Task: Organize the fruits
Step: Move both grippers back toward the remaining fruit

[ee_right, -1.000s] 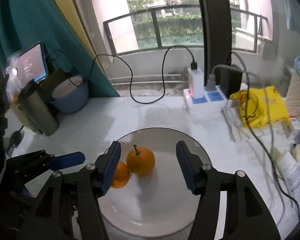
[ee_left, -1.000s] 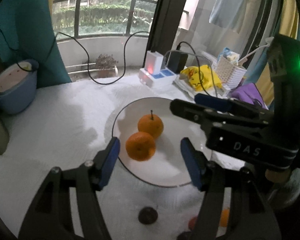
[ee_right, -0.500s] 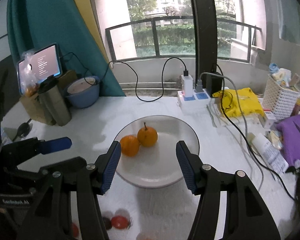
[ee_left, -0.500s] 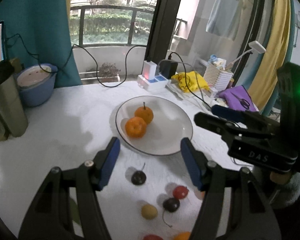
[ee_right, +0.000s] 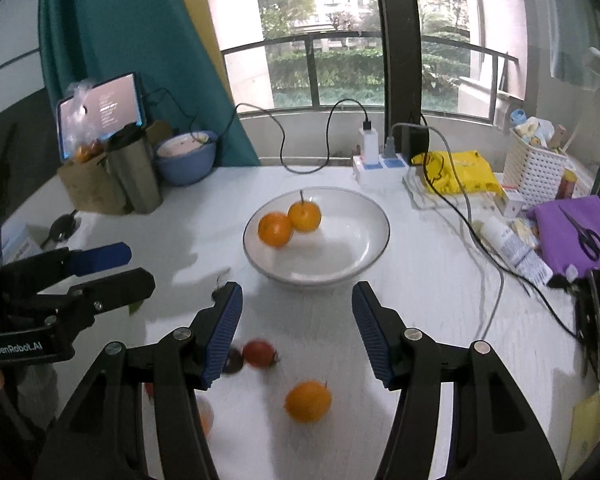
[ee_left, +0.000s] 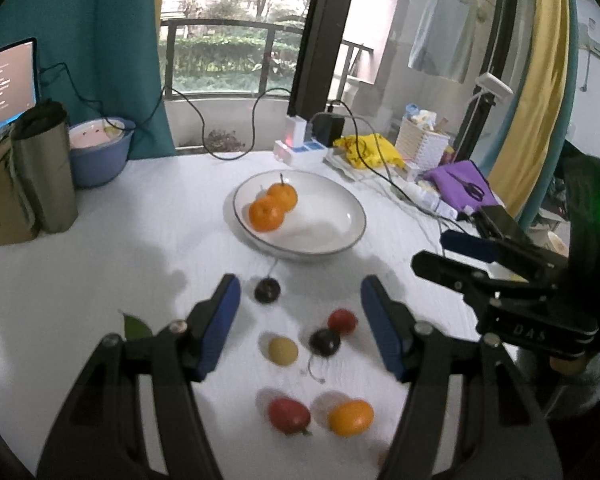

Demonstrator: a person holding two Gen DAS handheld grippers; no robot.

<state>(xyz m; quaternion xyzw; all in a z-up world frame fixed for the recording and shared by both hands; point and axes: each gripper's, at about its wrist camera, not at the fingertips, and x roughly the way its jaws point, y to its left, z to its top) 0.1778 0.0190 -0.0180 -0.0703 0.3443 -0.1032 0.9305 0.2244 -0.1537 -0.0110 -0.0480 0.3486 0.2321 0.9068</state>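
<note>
Two oranges (ee_right: 289, 222) already sat touching each other on the left side of a white plate (ee_right: 364, 204) in the middle of the white desk (ee_right: 420, 300). Nearer the camera, loose fruit lay scattered on the desk: a third orange (ee_right: 308, 401), a red cherry tomato (ee_right: 259, 353), two dark cherries (ee_left: 266, 290) with stems, a small yellow fruit (ee_left: 283, 351) and another red one (ee_left: 289, 415).

Both tools hovered above this loose group, tilted down. The left gripper (ee_left: 300, 322) held its blue-padded jaws apart with nothing between them, and the right gripper (ee_right: 297, 330) did likewise, also empty.

The step in hand looked like choosing and picking up the next fruit for the plate. The loose orange, just below the right gripper, seemed the natural target. To do it well, the jaws should straddle the orange's widest part before closing, coming down squarely so it does not roll away. The small fruits sat close together, so each should be approached from a clear side, gripping gently to avoid bruising.
</note>
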